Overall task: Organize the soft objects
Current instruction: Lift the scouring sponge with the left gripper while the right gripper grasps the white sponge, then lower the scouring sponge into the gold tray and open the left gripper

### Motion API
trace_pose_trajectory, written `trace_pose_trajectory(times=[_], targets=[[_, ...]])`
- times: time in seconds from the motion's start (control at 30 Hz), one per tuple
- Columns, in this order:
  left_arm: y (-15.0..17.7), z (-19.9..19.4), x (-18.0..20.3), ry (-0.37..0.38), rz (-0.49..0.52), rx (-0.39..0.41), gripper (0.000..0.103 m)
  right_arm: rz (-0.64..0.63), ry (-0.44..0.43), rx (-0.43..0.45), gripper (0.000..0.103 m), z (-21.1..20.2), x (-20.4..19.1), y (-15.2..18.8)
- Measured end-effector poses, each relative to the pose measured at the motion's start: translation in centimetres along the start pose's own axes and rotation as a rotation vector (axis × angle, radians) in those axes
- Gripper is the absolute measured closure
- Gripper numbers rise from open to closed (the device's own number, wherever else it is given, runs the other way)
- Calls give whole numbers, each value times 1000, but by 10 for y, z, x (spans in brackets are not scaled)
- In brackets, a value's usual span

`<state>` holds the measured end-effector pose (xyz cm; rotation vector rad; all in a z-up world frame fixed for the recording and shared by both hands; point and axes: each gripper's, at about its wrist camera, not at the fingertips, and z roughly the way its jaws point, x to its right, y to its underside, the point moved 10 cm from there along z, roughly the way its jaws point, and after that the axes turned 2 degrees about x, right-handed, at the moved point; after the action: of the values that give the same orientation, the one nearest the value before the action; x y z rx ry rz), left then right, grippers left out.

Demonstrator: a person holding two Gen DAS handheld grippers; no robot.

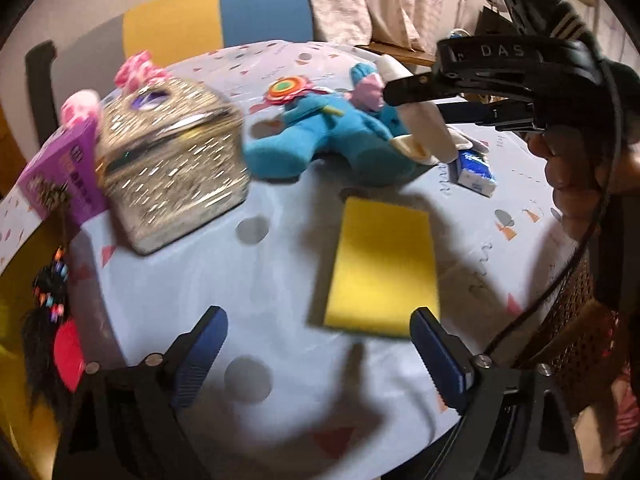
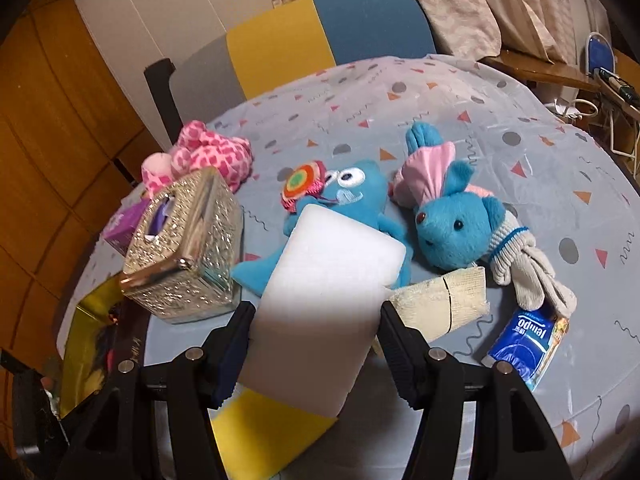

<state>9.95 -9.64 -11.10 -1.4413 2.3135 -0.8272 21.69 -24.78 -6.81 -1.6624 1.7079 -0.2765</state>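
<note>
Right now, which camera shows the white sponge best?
The right wrist view: the white sponge fills the centre, broad face toward the camera, held in the right claw. The left wrist view shows only its thin edge, partly hidden by that claw.

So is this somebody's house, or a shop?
Probably a home, maybe a dining corner: a table under a patterned tablecloth, an upholstered chair pushed up to it, curtains behind, and plush toys beside a glittery tissue box.
</note>
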Motion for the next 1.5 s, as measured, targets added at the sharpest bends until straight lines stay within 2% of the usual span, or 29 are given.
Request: trace_pose_trajectory(times=[0.1, 0.17, 0.33, 0.37, 0.4, 0.5, 0.63, 0.8, 0.87, 0.97, 1.07, 1.2, 1.3, 1.5], targets=[[-14, 15, 17, 22, 51, -11, 9, 17, -19, 20, 41, -4, 0, -4], [-19, 32, 27, 28, 92, -47, 9, 23, -27, 38, 40, -8, 1, -7], [-18, 59, 44, 59, 117, -115, 10, 30, -32, 48, 40, -9, 3, -9], [-17, 63, 46, 63, 120, -113, 27, 28, -33, 48, 40, -9, 4, -9], [-13, 66, 45, 68, 112, -119, 36, 21, -31, 48, 40, -9, 3, -9], [-12, 55, 39, 77, 57, -98, 36, 0, -28, 42, 40, -7, 1, -7], [-21, 13, 25, 106, -28, -9, 36, -56, -20, 40, 40, -7, -9, -4], [-35, -57, -38, 80, -192, 125, 36, -126, -2, 20, 40, -2, -20, 2], [-36, -86, -85, 23, -288, 179, 36, -144, 9, 9, 40, 0, -22, 5], [-25, -110, -151, -85, -413, 215, 36, -152, 18, 0, 40, 2, -23, 7], [4, -114, -220, -210, -554, 173, 36, -150, 25, -8, 40, 3, -22, 9], [39, -98, -284, -266, -730, 98, 36, -145, 33, -11, 40, 5, -21, 9], [49, -82, -307, -293, -792, 60, 35, -142, 38, -16, 40, 6, -20, 9], [50, -39, -324, -322, -784, -20, 35, -152, 53, -31, 40, 10, -19, 11]])
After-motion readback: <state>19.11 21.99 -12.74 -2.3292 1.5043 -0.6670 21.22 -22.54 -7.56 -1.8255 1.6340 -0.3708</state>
